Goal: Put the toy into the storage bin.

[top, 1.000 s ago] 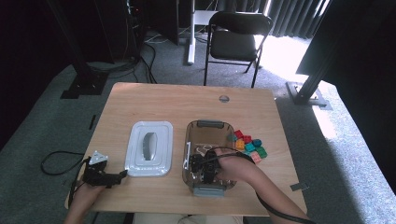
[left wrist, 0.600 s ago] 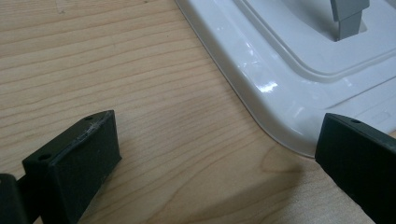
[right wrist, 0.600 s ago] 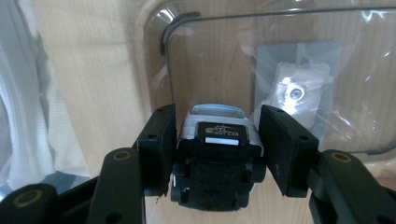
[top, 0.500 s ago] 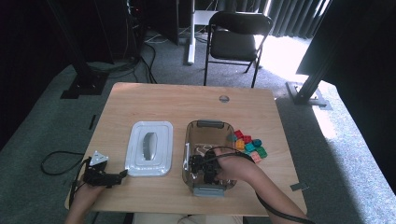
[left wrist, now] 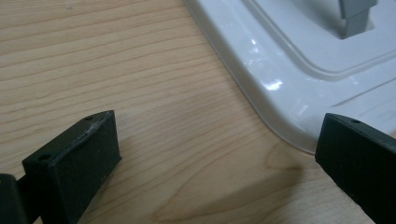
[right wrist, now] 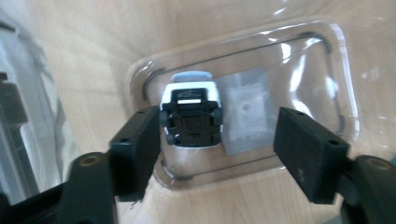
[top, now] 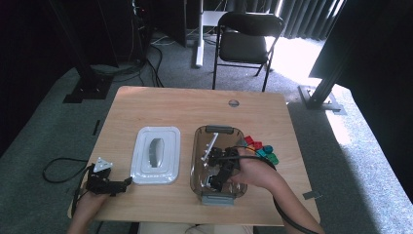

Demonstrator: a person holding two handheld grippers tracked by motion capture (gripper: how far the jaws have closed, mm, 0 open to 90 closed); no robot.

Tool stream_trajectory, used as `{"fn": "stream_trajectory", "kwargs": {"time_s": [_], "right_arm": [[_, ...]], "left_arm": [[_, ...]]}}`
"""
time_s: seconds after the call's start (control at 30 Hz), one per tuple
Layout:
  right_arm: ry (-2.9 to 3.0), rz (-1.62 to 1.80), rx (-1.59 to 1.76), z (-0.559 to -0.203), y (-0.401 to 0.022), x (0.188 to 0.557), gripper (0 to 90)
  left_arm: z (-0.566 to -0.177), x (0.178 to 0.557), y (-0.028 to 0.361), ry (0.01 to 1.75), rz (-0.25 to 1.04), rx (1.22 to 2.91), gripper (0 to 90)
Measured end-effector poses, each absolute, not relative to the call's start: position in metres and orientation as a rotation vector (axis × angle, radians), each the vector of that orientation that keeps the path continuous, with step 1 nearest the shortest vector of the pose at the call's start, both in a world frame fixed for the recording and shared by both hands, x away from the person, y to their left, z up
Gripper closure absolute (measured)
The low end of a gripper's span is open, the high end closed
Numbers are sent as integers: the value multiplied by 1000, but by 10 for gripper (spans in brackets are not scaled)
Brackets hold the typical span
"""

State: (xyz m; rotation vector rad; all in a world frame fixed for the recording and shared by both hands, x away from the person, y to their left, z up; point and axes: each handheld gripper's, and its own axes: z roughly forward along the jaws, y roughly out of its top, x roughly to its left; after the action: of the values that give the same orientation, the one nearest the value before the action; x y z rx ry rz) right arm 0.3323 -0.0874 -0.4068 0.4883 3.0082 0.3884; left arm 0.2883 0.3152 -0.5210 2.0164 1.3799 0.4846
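- Toy car point(right wrist: 191, 115) lies at the bottom of the clear container point(right wrist: 336, 70), upside down: dark underside and wheels face up, white body beneath it. It sits toward one end wall, just beside a pale square insert point(right wrist: 245, 114) on the floor of the container.
- Its long axis runs along the container's length; in the right gripper view it points up and away from the tongs. Which end is the front I cannot tell.
- Right tongs point(right wrist: 217, 140) have just been opening; jaws now stand apart above the car, one close by its side, the other well clear. Nothing pressed between them. Against the earlier high views, the hand sits a little higher over the container.
- Judgement: the car has been let go inside the container, so this placement looks done.
- Coloured blocks point(top: 260, 148) wait on the bench point(top: 185, 105) just right of the container; white lid point(top: 156, 155) lies to its left.
- Left tongs point(left wrist: 210, 154) rest released on the bench at the lid's corner, holding nothing.
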Motion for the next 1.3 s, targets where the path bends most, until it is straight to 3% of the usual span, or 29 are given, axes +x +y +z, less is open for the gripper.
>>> {"fn": "stream_trajectory", "kwargs": {"time_s": [0.43,0.57,0.93,1.3], "right_arm": [[2862,725,666,-385,-131,328,244],[2750,871,727,-373,-155,326,125],[2465,1066,984,-359,-214,331,137],[2336,961,1224,-394,-251,333,119]], "left_arm": [[-521,297,318,1491,555,1975,5],[-523,298,318,1496,581,1974,5],[-524,300,316,1499,605,1976,4],[-524,300,316,1500,606,1977,5]]}}
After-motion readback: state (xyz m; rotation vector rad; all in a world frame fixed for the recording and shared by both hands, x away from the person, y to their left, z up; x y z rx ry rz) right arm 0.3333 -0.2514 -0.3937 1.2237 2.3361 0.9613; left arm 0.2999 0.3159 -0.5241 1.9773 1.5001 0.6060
